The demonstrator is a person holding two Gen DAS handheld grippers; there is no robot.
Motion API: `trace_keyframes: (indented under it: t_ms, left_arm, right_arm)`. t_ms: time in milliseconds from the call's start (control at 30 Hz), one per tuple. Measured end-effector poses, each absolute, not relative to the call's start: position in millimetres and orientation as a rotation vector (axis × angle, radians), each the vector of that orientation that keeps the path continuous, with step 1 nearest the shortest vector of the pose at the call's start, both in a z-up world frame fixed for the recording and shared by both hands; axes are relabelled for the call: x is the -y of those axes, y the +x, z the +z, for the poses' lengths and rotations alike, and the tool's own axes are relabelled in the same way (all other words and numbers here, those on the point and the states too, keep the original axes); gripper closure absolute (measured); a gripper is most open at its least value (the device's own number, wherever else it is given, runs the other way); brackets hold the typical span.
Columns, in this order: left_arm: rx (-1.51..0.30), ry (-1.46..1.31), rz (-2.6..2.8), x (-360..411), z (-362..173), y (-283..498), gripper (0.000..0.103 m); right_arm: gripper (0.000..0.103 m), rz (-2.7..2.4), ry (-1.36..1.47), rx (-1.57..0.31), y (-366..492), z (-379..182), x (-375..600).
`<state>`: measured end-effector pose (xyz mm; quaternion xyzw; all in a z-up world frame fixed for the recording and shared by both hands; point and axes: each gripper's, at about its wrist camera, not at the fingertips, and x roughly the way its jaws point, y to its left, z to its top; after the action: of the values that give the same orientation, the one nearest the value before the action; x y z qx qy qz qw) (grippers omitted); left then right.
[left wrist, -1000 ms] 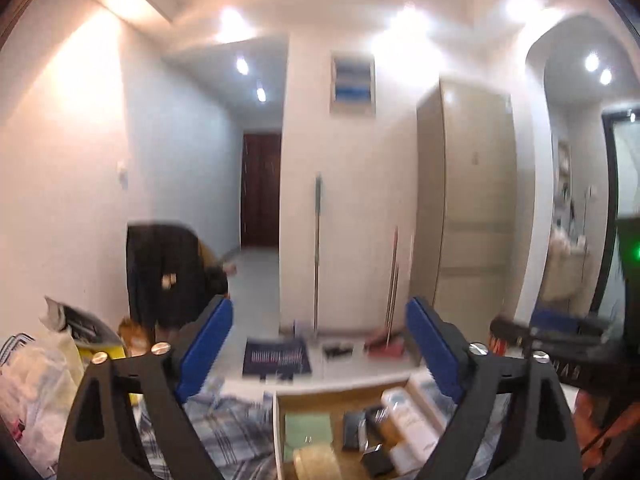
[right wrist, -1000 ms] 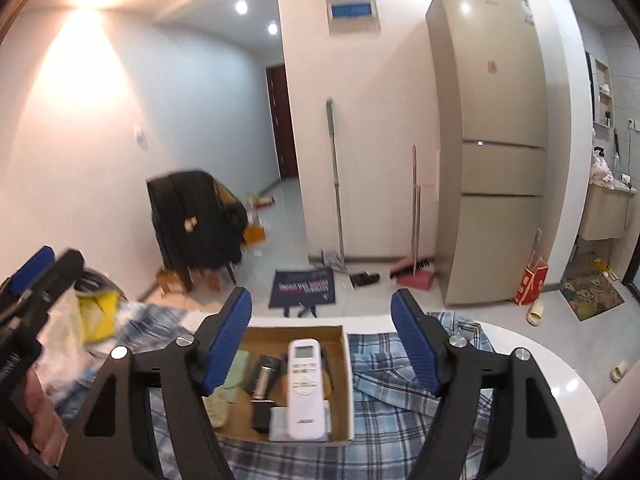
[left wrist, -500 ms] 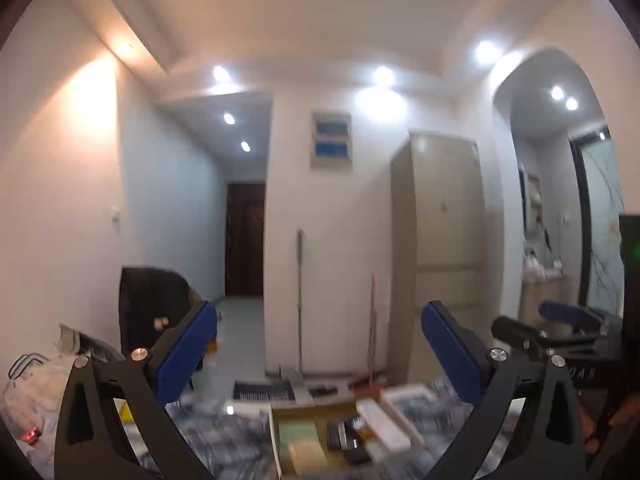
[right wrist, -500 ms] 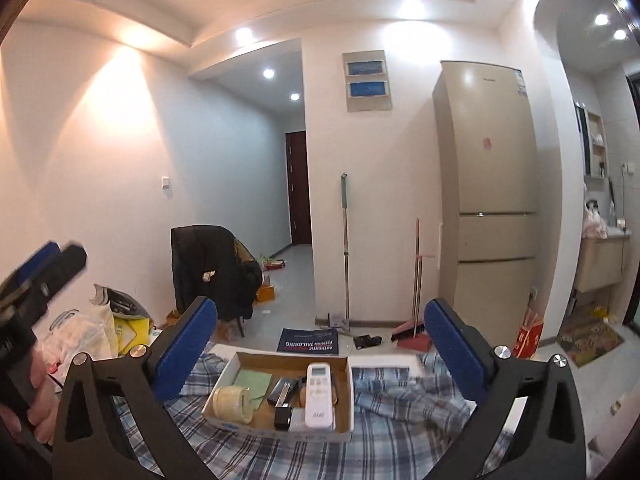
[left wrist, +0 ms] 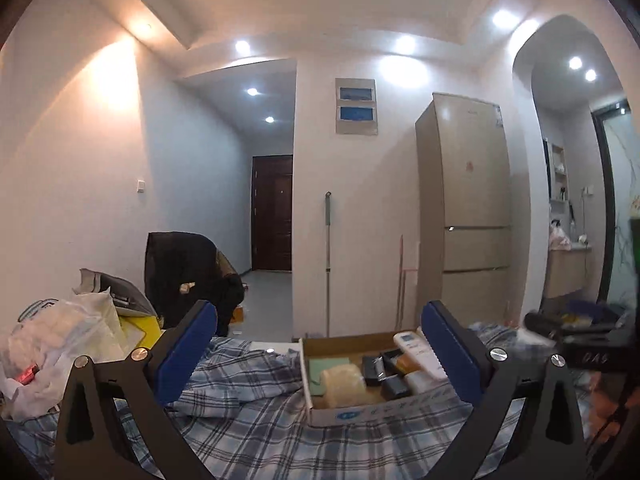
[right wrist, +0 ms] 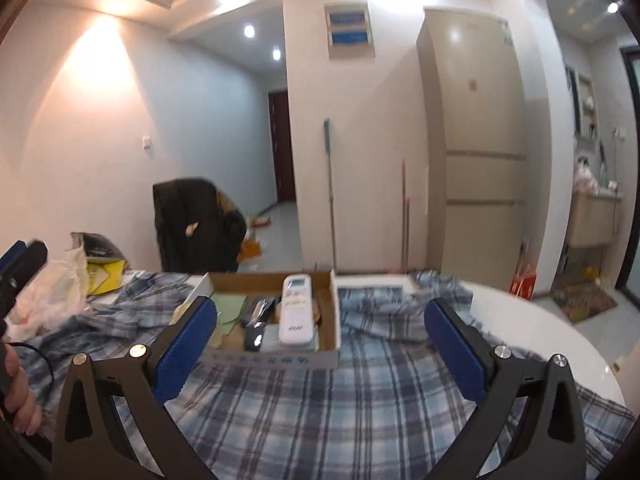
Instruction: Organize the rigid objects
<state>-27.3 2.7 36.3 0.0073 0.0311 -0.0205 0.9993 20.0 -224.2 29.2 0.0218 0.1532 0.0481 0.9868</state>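
Plaid cloth [right wrist: 360,400] across the lower frame. Lower centre, resting on it: cardboard box [right wrist: 332,320] holding a white remote [right wrist: 295,312]. Right gripper [right wrist: 320,344] and left gripper [left wrist: 320,354] spread fully wide, gripping nothing, touching nothing.

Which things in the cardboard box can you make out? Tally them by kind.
Remote control: 1
Tape roll: 1
Green sheet: 1
Small black devices: 2
Total: 5 clear; others underneath are too hidden to count.
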Motion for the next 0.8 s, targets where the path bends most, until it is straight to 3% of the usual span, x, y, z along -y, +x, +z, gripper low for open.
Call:
trace_keyframes:
  t_ms: [200, 800]
  left_arm:
    - [-0.069, 0.082, -0.027, 8, 0, -25, 0.0]
    - [-0.034, 0.089, -0.02, 9, 1, -32, 0.0]
  right_arm:
    - [0.0, 0.081, 0.076, -0.215, 7, 12, 233]
    - [0.0, 0.085, -0.037, -0.159, -6, 12, 212]
